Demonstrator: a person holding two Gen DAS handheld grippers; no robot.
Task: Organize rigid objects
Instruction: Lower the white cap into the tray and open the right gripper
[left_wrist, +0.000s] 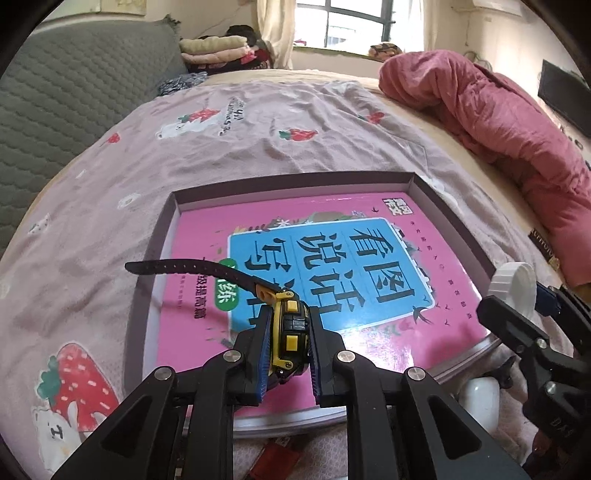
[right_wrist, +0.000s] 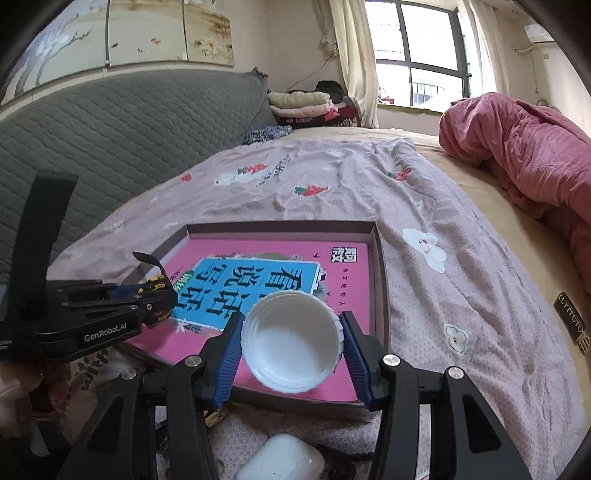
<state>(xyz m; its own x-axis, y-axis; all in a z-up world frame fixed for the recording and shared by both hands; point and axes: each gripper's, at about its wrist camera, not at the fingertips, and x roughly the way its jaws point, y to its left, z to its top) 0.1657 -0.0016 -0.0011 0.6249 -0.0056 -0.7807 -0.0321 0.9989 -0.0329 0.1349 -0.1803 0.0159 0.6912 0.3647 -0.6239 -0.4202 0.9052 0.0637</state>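
Observation:
My left gripper (left_wrist: 289, 325) is shut on a black and yellow wristwatch (left_wrist: 290, 332), held above the near part of a shallow box (left_wrist: 448, 221) that holds a pink book (left_wrist: 369, 332). The watch's black strap (left_wrist: 192, 266) sticks out to the left. My right gripper (right_wrist: 291, 325) is shut on a white ribbed jar lid (right_wrist: 291, 341), hollow side facing the camera, above the box's near right corner (right_wrist: 380, 280). In the left wrist view the lid (left_wrist: 515, 286) and right gripper show at the right edge. In the right wrist view the left gripper with the watch (right_wrist: 159, 286) is at the left.
The box lies on a pink strawberry-print sheet (left_wrist: 258, 155) on a bed. A rolled red quilt (left_wrist: 498, 122) lies along the right. A grey quilted headboard (right_wrist: 129, 125) is at the left. A white earbud case (right_wrist: 280, 459) and a red item (left_wrist: 275, 459) lie near the box's front edge.

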